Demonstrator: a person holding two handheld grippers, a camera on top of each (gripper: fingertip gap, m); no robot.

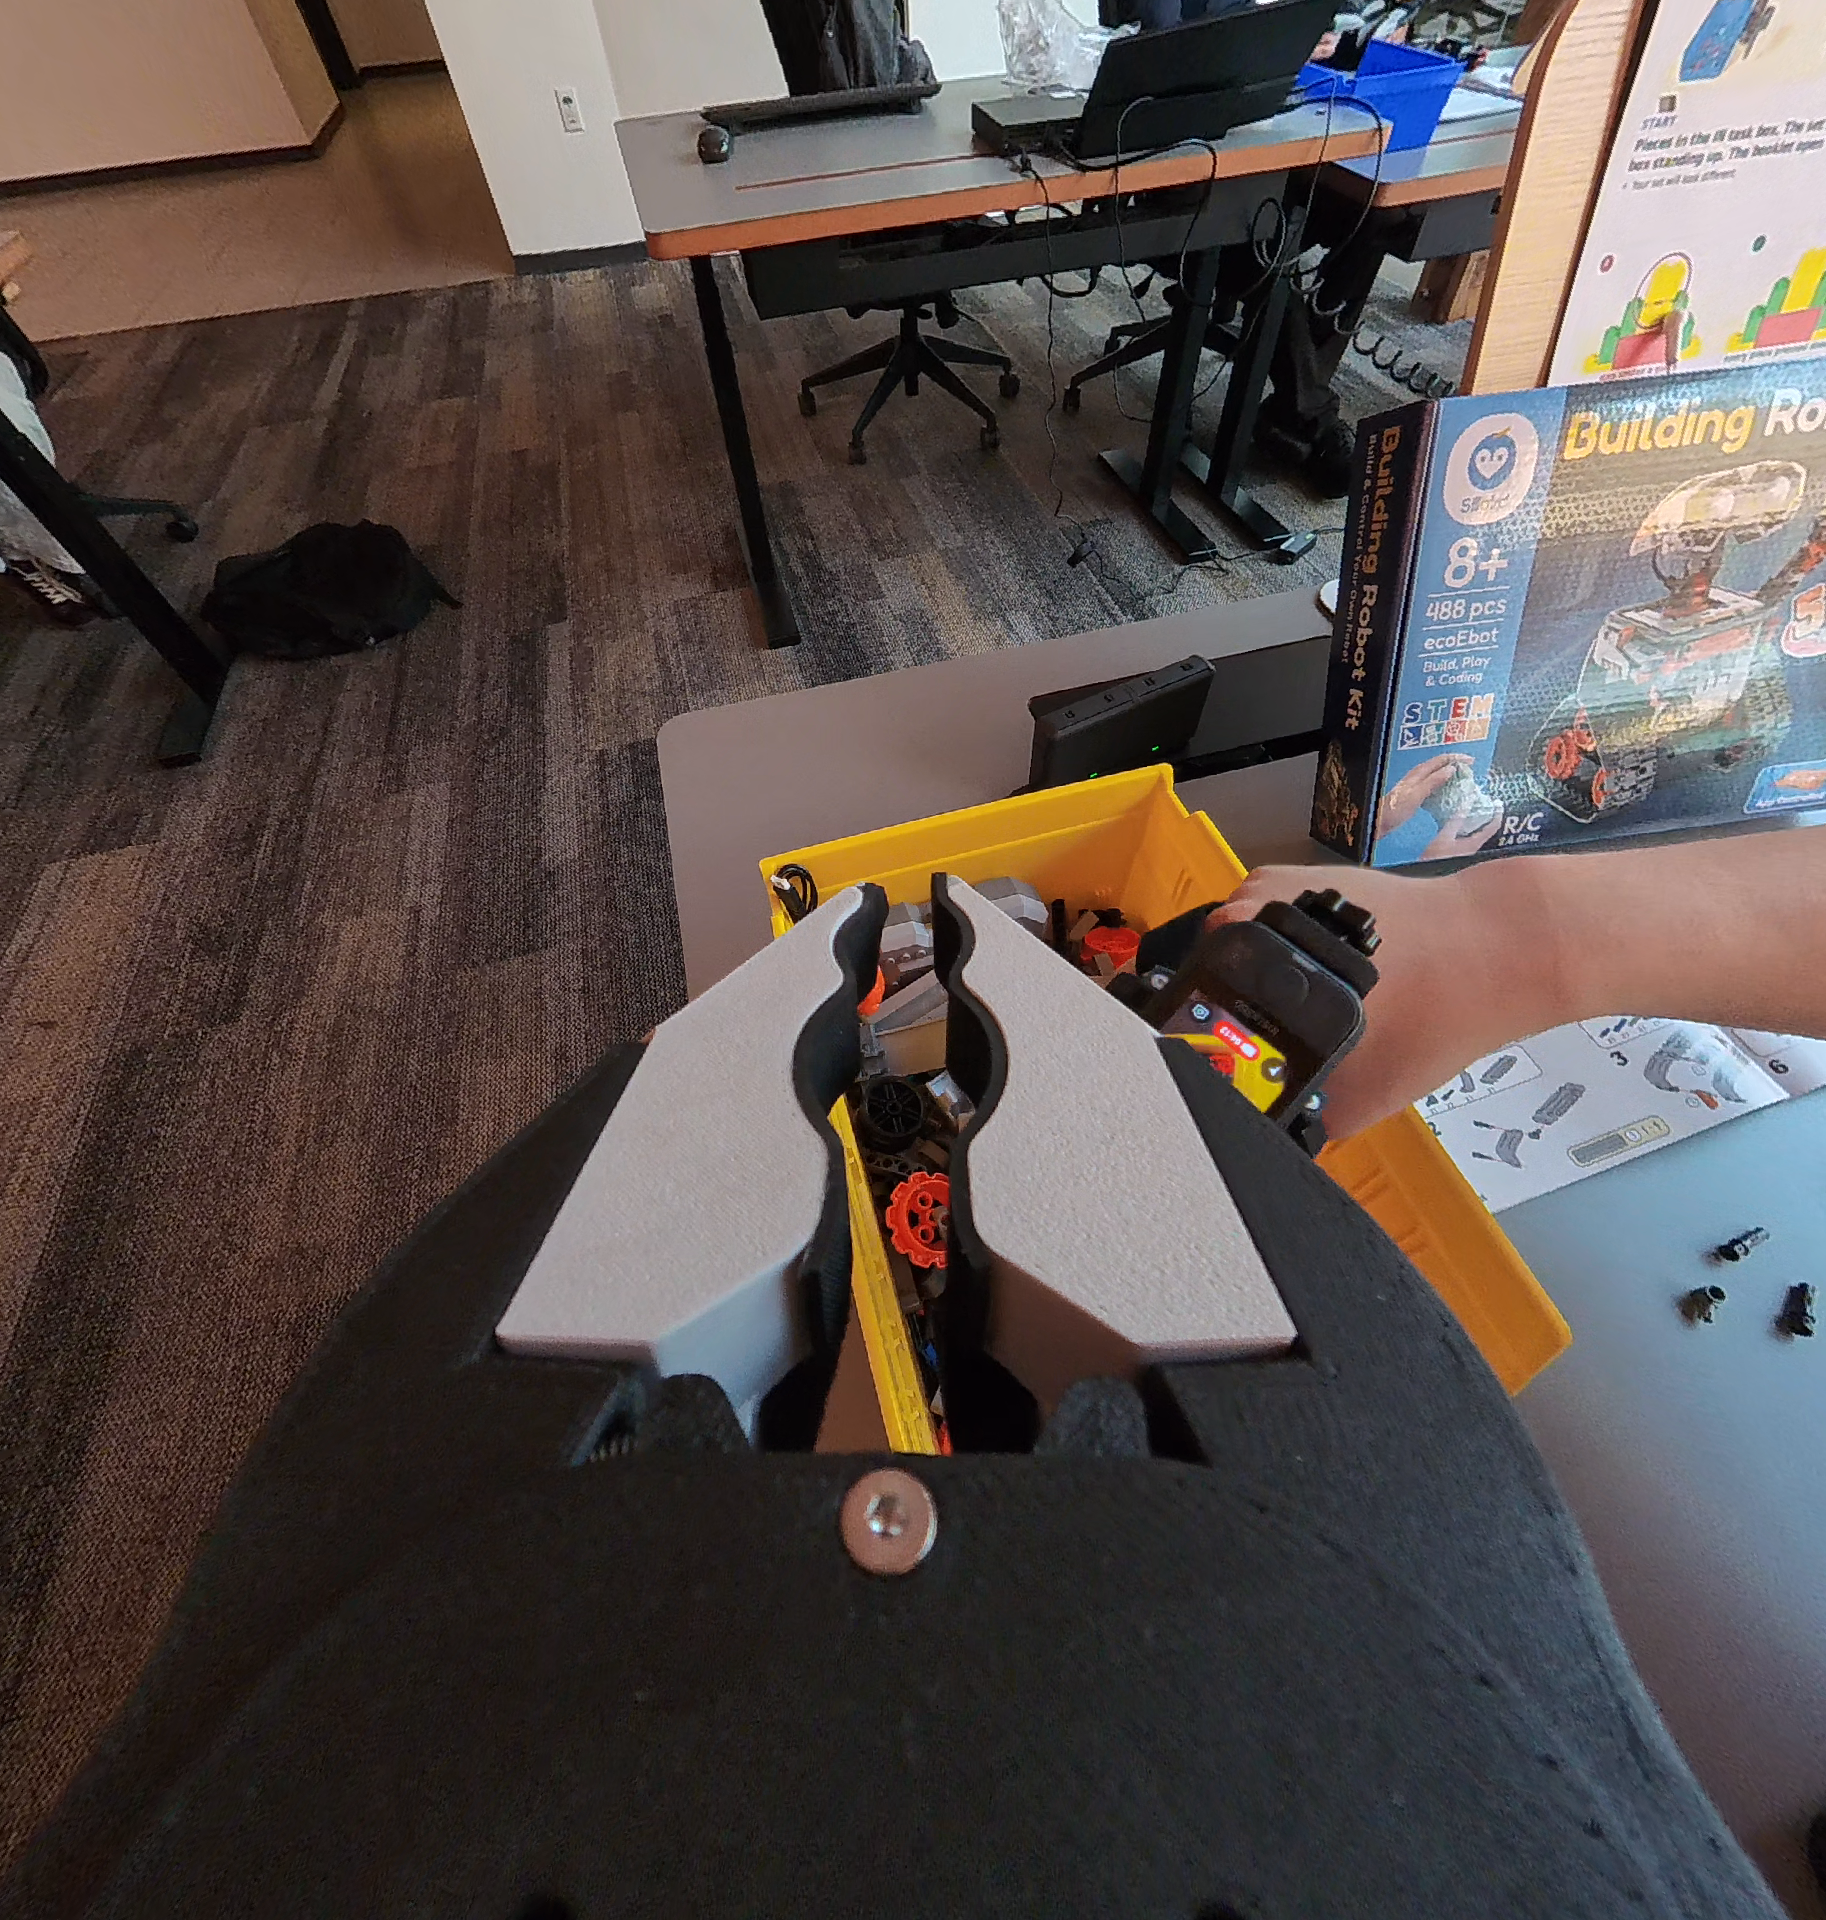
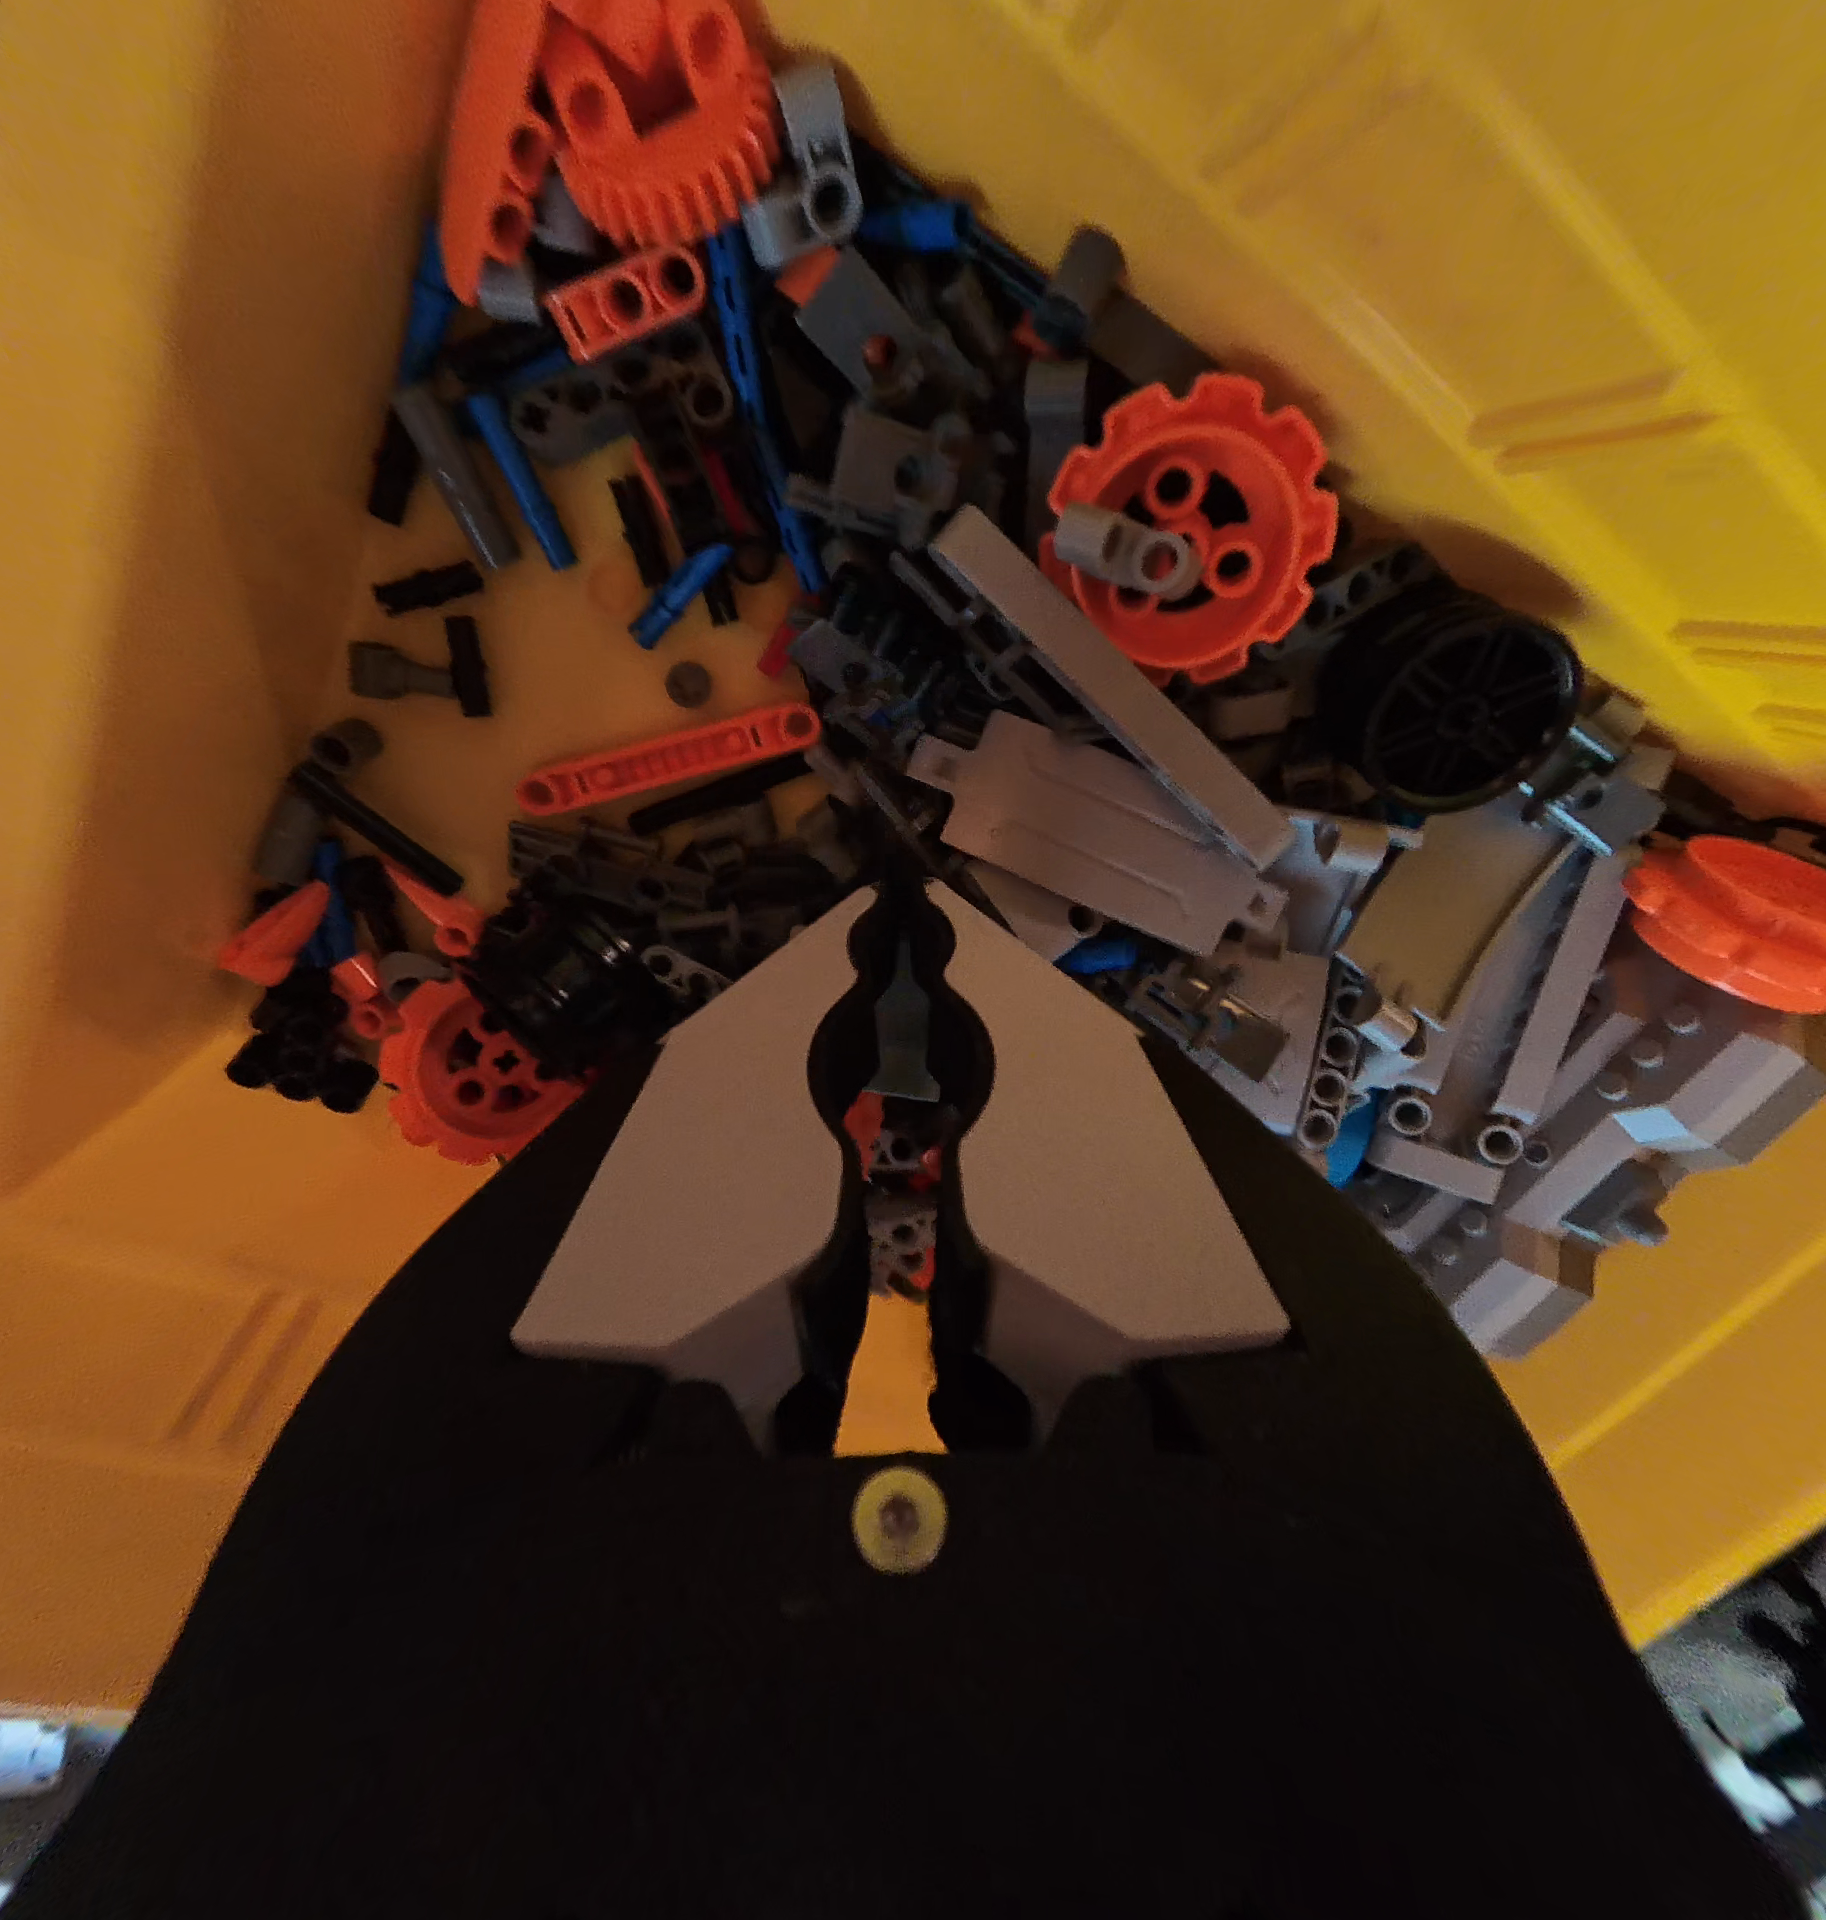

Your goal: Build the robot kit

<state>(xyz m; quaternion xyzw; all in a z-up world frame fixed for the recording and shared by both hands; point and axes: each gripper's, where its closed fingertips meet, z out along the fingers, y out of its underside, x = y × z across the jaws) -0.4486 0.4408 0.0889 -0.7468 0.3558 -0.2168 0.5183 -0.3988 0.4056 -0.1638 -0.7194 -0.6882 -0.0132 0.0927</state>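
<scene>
While the yellow bin (image 1: 1044,831) sits on the grey counter (image 1: 836,758), both grippers are over it. The left gripper (image 1: 904,904) hangs above the bin's near-left rim, jaws a little apart with nothing between them; through the gap show a black spoked wheel (image 1: 893,1107) and an orange sprocket (image 1: 919,1216) lying in the bin.

Deep inside the bin, the right gripper (image 2: 904,894) has its jaws nearly closed at the tips, and a small dark grey piece (image 2: 904,1023) sits between them, its long axis running along the fingers and pointing toward the tips. The picture is blurred, so I cannot tell whether the jaws actually pinch it. Just beyond the tips lies a heap of building parts: a light grey panel (image 2: 1091,831) and a long grey beam (image 2: 1096,675) slanting away to the right, an orange sprocket wheel (image 2: 1189,525) beyond them, a black wheel (image 2: 1460,712) farther right against the bin wall. Left of the tips an orange beam (image 2: 670,758) lies nearly crosswise on the bin floor.

Behind the bin stands a robot kit box (image 1: 1615,623); right of the bin an instruction sheet (image 1: 1615,1101) and a few small black pins (image 1: 1740,1278) lie on the counter.
</scene>
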